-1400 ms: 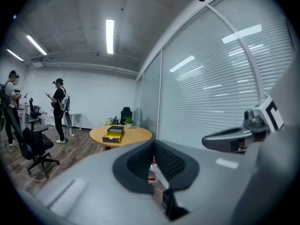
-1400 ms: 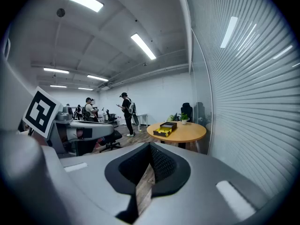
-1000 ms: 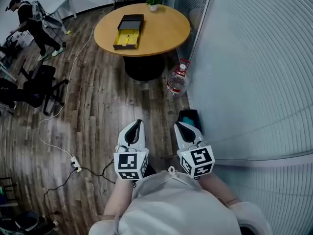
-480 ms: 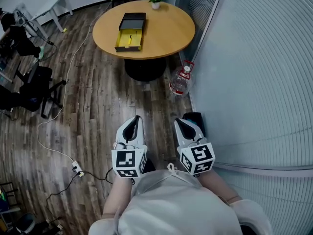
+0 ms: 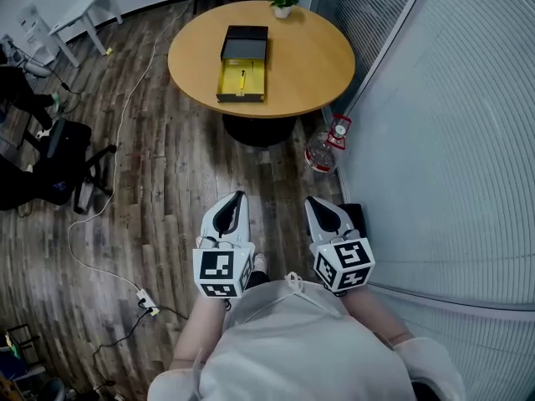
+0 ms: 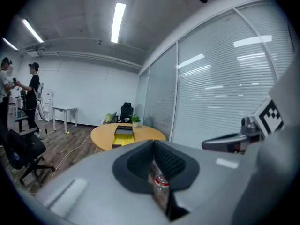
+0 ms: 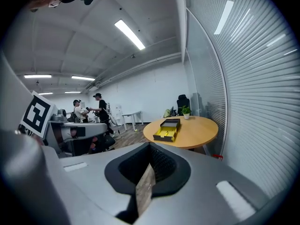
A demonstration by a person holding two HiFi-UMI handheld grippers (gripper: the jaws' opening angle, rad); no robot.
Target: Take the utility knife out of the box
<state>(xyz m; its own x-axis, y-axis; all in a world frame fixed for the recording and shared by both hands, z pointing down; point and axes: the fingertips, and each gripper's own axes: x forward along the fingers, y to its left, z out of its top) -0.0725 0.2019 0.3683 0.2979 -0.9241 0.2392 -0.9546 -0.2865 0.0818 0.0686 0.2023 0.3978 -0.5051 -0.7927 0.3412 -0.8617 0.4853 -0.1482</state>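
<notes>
An open box [image 5: 242,65] lies on the round wooden table [image 5: 313,57] far ahead, its black lid at the back and its yellow tray at the front. A thin dark item [image 5: 242,79] rests in the tray; it is too small to tell as the knife. My left gripper [image 5: 236,199] and right gripper [image 5: 312,200] are held side by side over the wood floor, well short of the table, both shut and empty. The left gripper view shows the left gripper [image 6: 157,170] and the box [image 6: 123,134] far off. The right gripper view shows the right gripper [image 7: 146,172] and the box [image 7: 168,129].
A large water bottle [image 5: 322,150] stands on the floor by the table's foot. A glass wall with blinds [image 5: 451,140] runs along the right. A black object [image 5: 355,217] sits beside my right gripper. A cable and power strip [image 5: 146,301] and an office chair [image 5: 50,153] are at the left. A potted plant [image 5: 282,1] stands on the table.
The table and box have come nearer and shifted right in the head view as I walk towards them. Both grippers stay shut, side by side.
</notes>
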